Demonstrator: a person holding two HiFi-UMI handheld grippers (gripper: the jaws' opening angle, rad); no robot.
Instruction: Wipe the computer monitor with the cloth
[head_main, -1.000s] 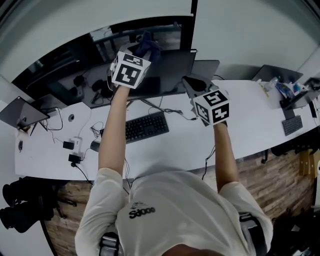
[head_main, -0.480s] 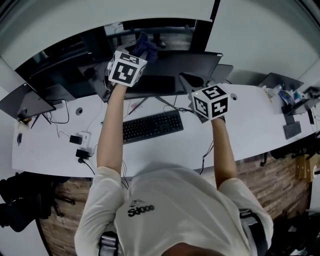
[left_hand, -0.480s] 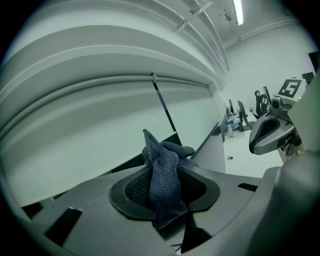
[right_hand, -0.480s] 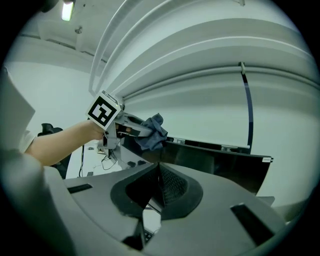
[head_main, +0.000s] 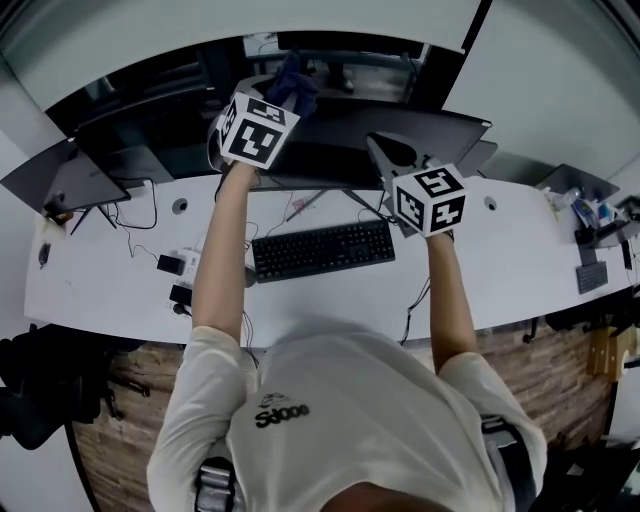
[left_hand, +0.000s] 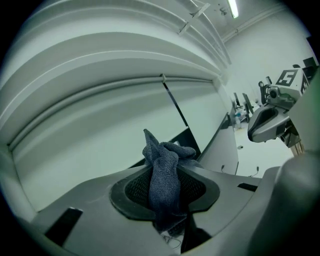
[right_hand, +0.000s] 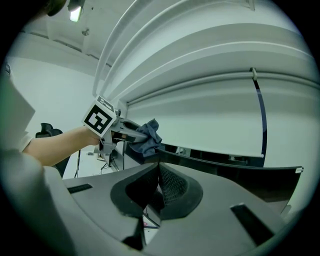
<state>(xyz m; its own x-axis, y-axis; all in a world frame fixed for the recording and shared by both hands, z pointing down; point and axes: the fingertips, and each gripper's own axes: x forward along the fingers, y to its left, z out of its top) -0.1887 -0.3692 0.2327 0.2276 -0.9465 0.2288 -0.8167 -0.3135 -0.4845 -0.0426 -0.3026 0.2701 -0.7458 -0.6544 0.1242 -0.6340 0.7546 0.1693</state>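
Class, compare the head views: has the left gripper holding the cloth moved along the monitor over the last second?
Yes. The left gripper, shut on the cloth, has shifted leftward along the top edge of the monitor.

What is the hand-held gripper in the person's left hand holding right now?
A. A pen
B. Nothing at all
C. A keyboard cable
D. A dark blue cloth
D. In the left gripper view, a bunched dark blue cloth is pinched between the closed jaws of the left hand-held gripper and sticks out past their tips.
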